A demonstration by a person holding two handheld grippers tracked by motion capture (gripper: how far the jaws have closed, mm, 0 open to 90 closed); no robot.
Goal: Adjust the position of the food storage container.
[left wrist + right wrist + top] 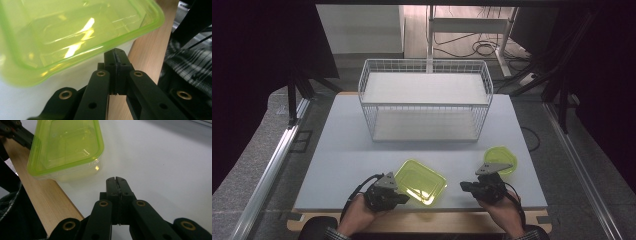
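A lime-green, see-through rectangular container [421,181] [75,32] [66,147] with its lid on sits near the table's front edge. My left gripper [404,198] [116,51] is shut with nothing in it, its tips right at the container's near rim. To the right of the container my right gripper [463,186] [116,179] points left at it from a short way off, shut and empty. A round green container [501,159] stands just behind the right gripper.
A white wire basket shelf [424,102] with two levels stands at the back of the white table [342,150]. A wooden strip [47,202] runs along the table's front edge. The person's plaid sleeve [190,67] is close behind the left gripper.
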